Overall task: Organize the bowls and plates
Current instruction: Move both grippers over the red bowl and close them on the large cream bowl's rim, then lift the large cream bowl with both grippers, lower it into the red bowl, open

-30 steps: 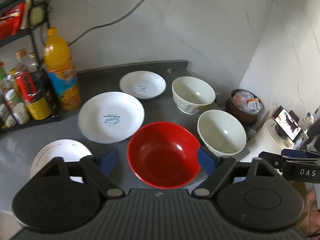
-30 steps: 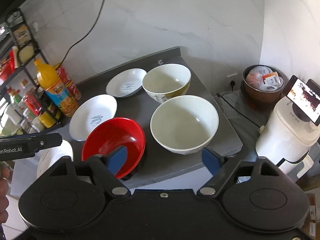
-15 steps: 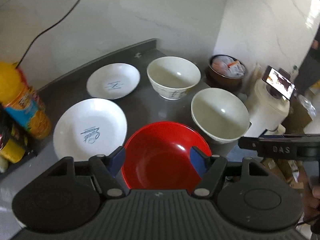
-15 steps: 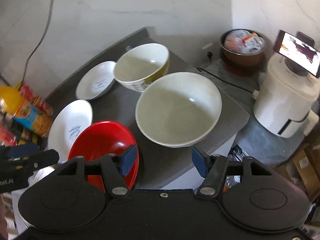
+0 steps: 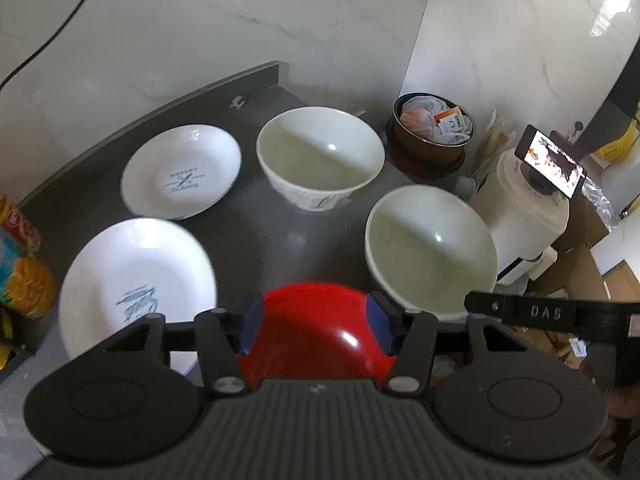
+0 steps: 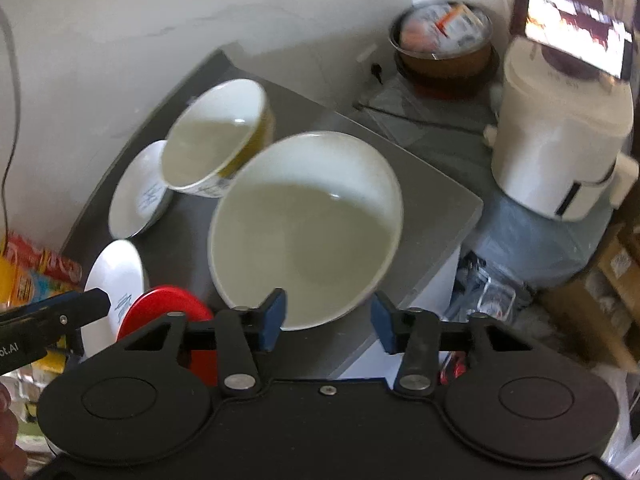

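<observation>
A red bowl point(image 5: 316, 332) sits at the counter's near edge. My left gripper point(image 5: 316, 322) hangs just over it; its jaws are closing, the bowl's red inside fills the gap, and no pad visibly presses. A cream bowl point(image 6: 304, 224) stands to its right. My right gripper point(image 6: 328, 318) straddles its near rim with jaws closing, one blue pad point(image 6: 274, 316) over the inside and the other outside, neither touching. Behind them stand a patterned white bowl point(image 5: 320, 160) and two white plates point(image 5: 182, 176) point(image 5: 136, 280).
The grey counter point(image 5: 304, 236) ends just right of the cream bowl. Beyond the edge are a brown pot point(image 5: 434, 128) of packets and a white appliance point(image 5: 520, 208) with a phone point(image 5: 552, 160) on top. An orange juice bottle point(image 5: 24, 280) stands at the left.
Both grippers have sunk towards the counter and rolled, and their jaws have narrowed. The left now sits over the red bowl; the right has closed in on the cream bowl's near rim.
</observation>
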A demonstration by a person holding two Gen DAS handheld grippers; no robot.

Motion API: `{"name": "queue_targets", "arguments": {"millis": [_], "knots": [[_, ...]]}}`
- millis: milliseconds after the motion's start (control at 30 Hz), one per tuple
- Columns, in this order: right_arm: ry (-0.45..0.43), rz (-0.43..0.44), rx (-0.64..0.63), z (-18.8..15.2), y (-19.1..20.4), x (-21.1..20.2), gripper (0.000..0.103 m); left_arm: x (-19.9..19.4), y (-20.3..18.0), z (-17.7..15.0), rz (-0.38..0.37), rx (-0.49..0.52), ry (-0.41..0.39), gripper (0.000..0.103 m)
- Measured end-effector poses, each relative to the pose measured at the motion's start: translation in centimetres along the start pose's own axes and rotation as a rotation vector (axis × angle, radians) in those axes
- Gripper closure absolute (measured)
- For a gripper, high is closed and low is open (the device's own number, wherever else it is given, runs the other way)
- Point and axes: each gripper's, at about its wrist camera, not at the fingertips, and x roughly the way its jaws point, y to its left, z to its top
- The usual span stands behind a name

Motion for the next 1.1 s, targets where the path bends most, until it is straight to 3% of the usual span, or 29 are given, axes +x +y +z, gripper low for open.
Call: {"name": "queue_targets", "arguments": {"millis": [333,567,767,1033,1100], "knots": [[0.046,-0.010,-0.016,2.6,-2.9,2.2,0.061,4.8,-2.8,3.2,-0.006,-0.015,0.055,0.056],[0.101,0.030,-0.027,4.1,-4.4,3.8,0.075,8.8,-3.8,4.2,-0.001,-0.061,0.121,0.062],[0.150,0.054,-0.037,4.7,-4.7,5.2,0.075,11.3,-3.8,4.7,0.037,-0.083,0.160,0.067],[0.125,0.041,-0.133,4.9,-3.4,5.3,0.088,14.4,-3.8,4.3,0.059,-0.107,0.210,0.087],[0.111,0.020,-0.169,4.9,-3.0,5.1,0.088,14.5,-4.0,4.2,0.048,-0.117,0.211,0.098]]}}
